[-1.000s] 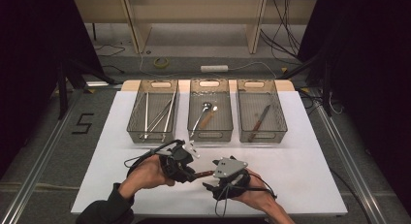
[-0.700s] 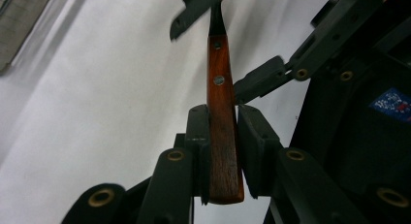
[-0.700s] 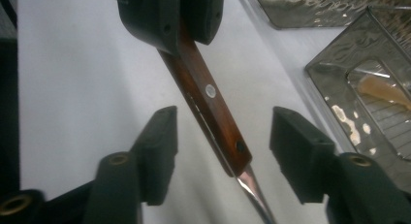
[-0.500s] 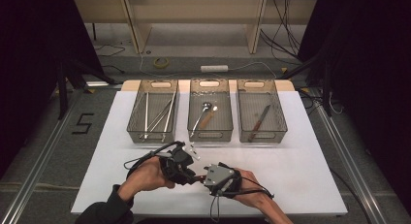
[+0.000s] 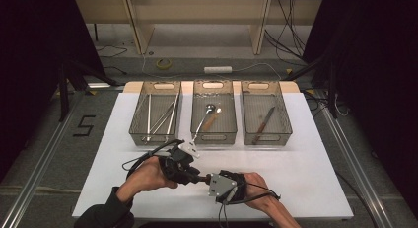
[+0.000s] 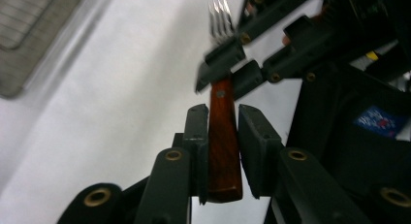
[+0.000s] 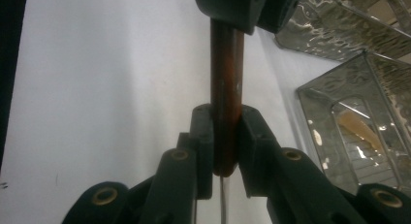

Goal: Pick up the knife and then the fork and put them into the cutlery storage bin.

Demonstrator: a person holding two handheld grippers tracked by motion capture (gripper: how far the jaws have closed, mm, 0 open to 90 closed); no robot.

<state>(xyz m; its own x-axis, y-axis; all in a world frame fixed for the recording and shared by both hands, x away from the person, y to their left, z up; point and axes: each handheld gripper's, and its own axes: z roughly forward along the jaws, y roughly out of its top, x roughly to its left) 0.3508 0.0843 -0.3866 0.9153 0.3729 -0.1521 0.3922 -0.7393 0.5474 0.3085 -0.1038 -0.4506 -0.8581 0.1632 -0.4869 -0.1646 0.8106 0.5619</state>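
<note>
I have a wooden-handled fork (image 6: 224, 136) held between both grippers, low over the white table (image 5: 315, 154) near its front edge, at about six o'clock from the middle wire basket (image 5: 213, 114).

My left gripper (image 6: 223, 118) clamps the red-brown handle near its butt end, jaws narrow, with the tines pointing away toward twelve o'clock in the left gripper view. Farther up that handle my right gripper (image 7: 225, 118) takes hold: its jaws have just been closing, and in the right gripper view the pads now sit against both sides of the wood.

In the high view the two grippers meet nose to nose, the left at nine o'clock of the fork and the right at three. Three baskets stand in a row beyond, at twelve o'clock.
</note>
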